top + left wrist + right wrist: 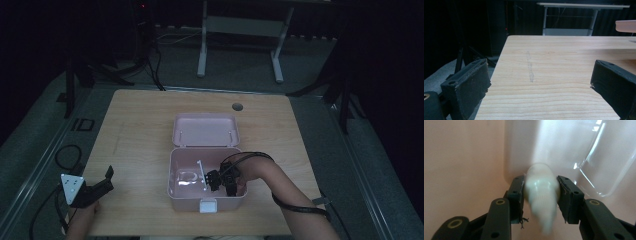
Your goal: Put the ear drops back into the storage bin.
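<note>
A: How many things are on the pale wooden table [140, 125]?

B: One pink plastic box [207, 192] with rounded corners, at centre and lower centre of the high view. Its hinged lid [205, 129] lies open and flat behind it, and a white latch [208, 205] sits on its near wall. There are two grippers, one in each hand.

A: And inside the box?

B: In the high view, a clear, glossy insert [187, 178] shows in the left part of the box, and a thin white piece [201, 171] stands near the middle. Only one object is gripped: a small white, ribbed, tapering plastic item [541, 195]. It is blurred in the right gripper view, so its exact kind cannot be told.

A: Where is it?

B: Down inside the box, in its right half. The right gripper [541, 196] has its jaws closed narrowly against both sides of it.

A: The other gripper?

B: The left gripper [102, 184], at lower left of the high view, is over the table's left edge, well apart from the box. Its jaws are spread wide with nothing between them.
</note>
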Tool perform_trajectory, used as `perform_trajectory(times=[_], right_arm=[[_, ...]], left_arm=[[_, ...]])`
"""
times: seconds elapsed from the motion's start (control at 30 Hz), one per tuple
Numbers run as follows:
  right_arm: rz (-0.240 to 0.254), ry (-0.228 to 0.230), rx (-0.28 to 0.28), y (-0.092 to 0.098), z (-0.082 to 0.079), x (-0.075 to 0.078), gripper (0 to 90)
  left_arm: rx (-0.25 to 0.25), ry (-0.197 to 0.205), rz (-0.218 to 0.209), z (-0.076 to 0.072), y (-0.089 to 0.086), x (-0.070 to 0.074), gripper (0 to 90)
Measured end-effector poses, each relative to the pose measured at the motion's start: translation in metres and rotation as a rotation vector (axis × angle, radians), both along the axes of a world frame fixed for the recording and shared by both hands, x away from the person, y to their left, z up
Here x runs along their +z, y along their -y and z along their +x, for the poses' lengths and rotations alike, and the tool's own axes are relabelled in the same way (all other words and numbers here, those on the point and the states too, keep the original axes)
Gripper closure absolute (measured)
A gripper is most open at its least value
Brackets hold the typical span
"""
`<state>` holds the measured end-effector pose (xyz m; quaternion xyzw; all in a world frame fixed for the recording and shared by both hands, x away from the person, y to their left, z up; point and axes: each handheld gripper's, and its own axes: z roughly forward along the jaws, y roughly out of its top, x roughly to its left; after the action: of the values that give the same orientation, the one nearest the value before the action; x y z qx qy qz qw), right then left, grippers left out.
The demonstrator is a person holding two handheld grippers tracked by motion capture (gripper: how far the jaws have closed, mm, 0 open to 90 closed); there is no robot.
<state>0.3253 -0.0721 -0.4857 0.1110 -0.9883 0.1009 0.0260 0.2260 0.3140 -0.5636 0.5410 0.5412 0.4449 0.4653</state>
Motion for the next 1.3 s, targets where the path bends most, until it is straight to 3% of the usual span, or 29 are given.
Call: perform_trajectory(times=[0.3,0.53,1.0,1.3], right_arm=[[0.021,0.002,-0.003,0.002,-0.001,0.009,57.9],[0.079,0.022,-0.011,0.007,-0.001,0.035,56.3],[0.243,0.091,-0.042,0.029,-0.001,0.095,54.3],[0.289,0.125,-0.101,0.054,0.002,0.112,52.8]], left_arm=[[0.001,0.001,0.001,0.0,0.0,0.0,2.4],[0.002,0.002,0.002,0.0,0.0,0.0,2.4],[0.003,0.001,0.001,0.0,0.0,0.0,2.4],[0.003,0.002,0.003,0.0,0.0,0.0,2.4]])
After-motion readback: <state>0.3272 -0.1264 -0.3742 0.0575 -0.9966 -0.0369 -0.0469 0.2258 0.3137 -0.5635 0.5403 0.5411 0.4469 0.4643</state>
